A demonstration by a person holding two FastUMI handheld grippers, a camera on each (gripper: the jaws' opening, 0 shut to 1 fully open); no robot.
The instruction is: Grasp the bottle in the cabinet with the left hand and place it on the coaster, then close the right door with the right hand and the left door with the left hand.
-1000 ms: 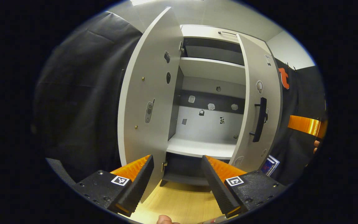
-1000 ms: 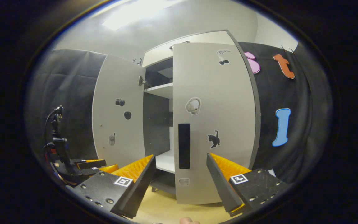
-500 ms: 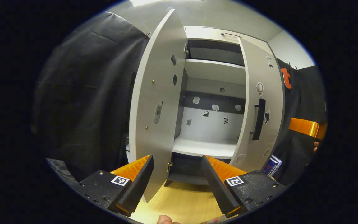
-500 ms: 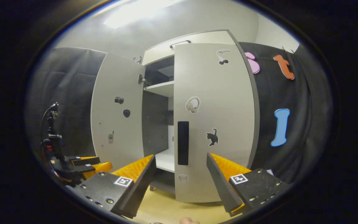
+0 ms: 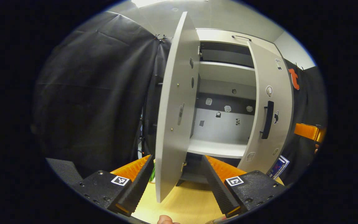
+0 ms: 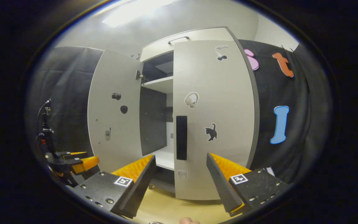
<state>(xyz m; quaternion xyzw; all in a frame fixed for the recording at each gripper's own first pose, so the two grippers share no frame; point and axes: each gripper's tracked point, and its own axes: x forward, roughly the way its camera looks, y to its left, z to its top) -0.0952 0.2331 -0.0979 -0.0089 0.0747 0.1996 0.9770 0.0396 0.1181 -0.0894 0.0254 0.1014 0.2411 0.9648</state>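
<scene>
- The cabinet (image 6: 197, 34) stands on a wooden table (image 5: 185, 202); everything below is placed relative to it
- Its right door (image 6: 211, 124) is almost closed, the black handle (image 6: 181, 137) at its inner edge
- Its left door (image 5: 174, 105) stands wide open, seen nearly edge-on in the left gripper view
- The left gripper (image 5: 176, 183) hangs in front of the left door's lower edge, fingers spread wide, holding nothing
- The right gripper (image 6: 180, 183) hangs before the right door, fingers wide apart and empty
- A green sliver of what may be the bottle (image 5: 152, 174) shows left of the open left door; the coaster cannot be made out

Right door nearly shut, left door open

We saw our right gripper (image 6: 180, 183), fingers spread, facing the right door (image 6: 213, 118); the left door (image 6: 113, 112) stood wide.
</scene>
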